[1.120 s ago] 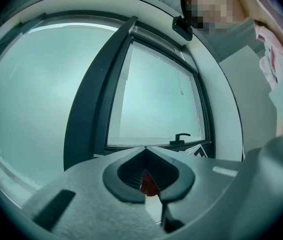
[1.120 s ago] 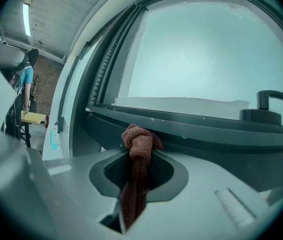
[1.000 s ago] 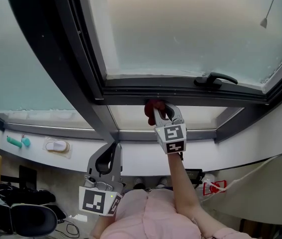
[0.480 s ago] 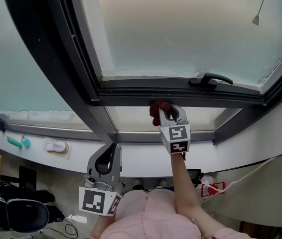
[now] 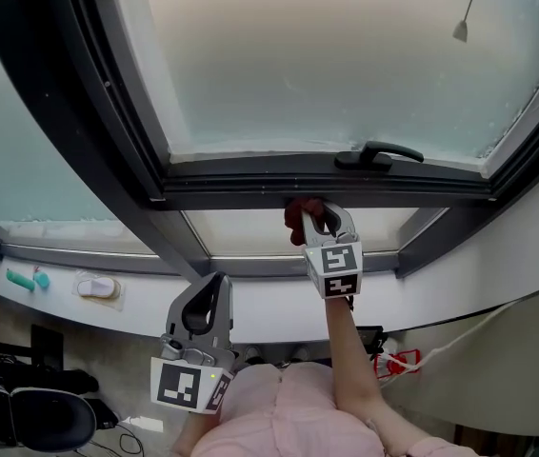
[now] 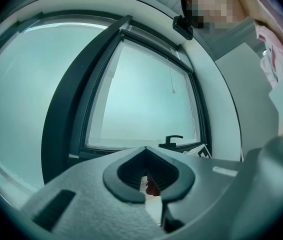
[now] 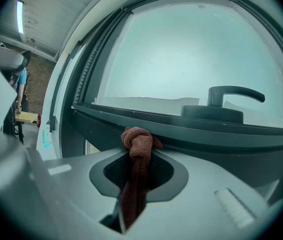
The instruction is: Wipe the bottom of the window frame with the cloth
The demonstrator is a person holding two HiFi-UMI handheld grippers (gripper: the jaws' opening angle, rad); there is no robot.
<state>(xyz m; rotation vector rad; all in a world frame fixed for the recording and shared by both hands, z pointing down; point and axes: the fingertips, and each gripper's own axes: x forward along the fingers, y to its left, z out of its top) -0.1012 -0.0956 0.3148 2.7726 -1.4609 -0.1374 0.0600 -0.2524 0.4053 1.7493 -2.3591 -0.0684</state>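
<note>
Right gripper [image 7: 137, 194]: jaws clamped on cloth [image 7: 136, 143]. Cloth is rust-brown terry strip, twisted, tied in knot at its tip, nap coarse. Knot pressed against lower edge of window frame [image 7: 206, 134] bottom rail, left of handle [image 7: 231, 98]. Rail dark grey metal, smooth, long ridges. Handle black lever on round base. Pane [image 7: 191, 54] frosted. Left gripper [image 5: 210, 288]: jaws together, empty, low, well apart from frame.
</note>
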